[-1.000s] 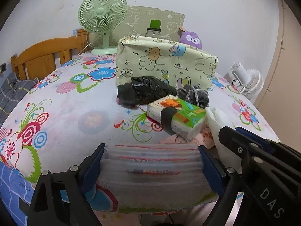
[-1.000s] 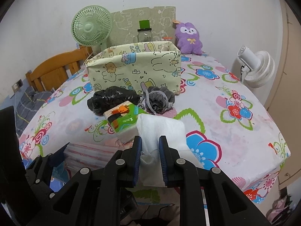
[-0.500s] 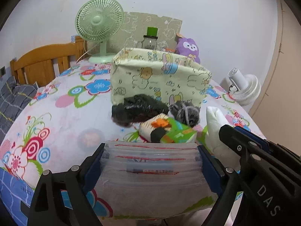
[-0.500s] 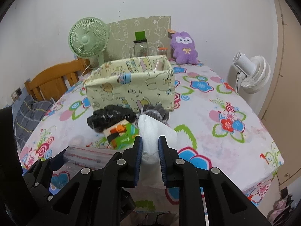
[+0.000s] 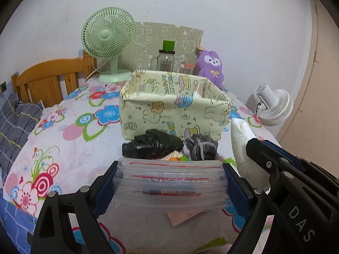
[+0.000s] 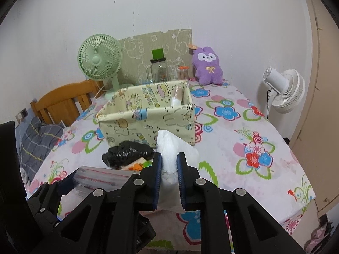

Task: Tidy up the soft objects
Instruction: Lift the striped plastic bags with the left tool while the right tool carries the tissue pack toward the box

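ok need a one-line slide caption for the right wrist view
Right tongs pinch a white tissue pack above the floral tablecloth, facing the cartoon-print fabric storage box.

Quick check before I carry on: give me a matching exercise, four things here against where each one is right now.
1. white pack
2. stack of clear zip bags
3. black plastic bundle
4. purple plush

A. at the table's far edge by the wall
B. clamped in the right gripper
C. lying in front of the fabric box
D. held across the left gripper

Pairs: 1-B, 2-D, 3-C, 4-A
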Demonstrator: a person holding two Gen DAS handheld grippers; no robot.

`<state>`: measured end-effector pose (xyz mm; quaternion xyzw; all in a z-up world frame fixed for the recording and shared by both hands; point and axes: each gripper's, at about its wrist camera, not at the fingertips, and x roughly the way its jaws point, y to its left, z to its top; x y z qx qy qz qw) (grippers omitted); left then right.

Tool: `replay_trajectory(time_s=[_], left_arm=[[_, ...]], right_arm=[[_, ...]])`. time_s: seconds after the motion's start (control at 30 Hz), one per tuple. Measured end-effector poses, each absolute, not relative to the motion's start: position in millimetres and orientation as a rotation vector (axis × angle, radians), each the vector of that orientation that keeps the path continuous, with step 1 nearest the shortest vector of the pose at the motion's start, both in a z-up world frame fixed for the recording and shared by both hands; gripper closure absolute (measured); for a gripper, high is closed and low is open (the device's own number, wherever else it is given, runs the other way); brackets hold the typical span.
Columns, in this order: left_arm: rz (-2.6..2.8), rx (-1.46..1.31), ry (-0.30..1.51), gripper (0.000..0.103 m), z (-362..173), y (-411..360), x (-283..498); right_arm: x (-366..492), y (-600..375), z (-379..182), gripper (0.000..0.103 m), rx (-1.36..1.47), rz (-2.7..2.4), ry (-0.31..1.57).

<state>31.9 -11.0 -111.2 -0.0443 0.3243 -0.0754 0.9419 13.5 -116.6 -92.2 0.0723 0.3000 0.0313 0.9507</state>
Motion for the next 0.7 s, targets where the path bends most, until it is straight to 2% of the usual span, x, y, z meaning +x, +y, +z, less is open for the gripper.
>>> replay_trajectory(time_s=[0.7], left_arm=[[-0.155, -0.070, 0.593, 0.010, -58.1, -19.0, 56.3]], right_arm=[[34.2, -123.5, -40.4, 0.086, 0.153, 0.083, 0.525]])
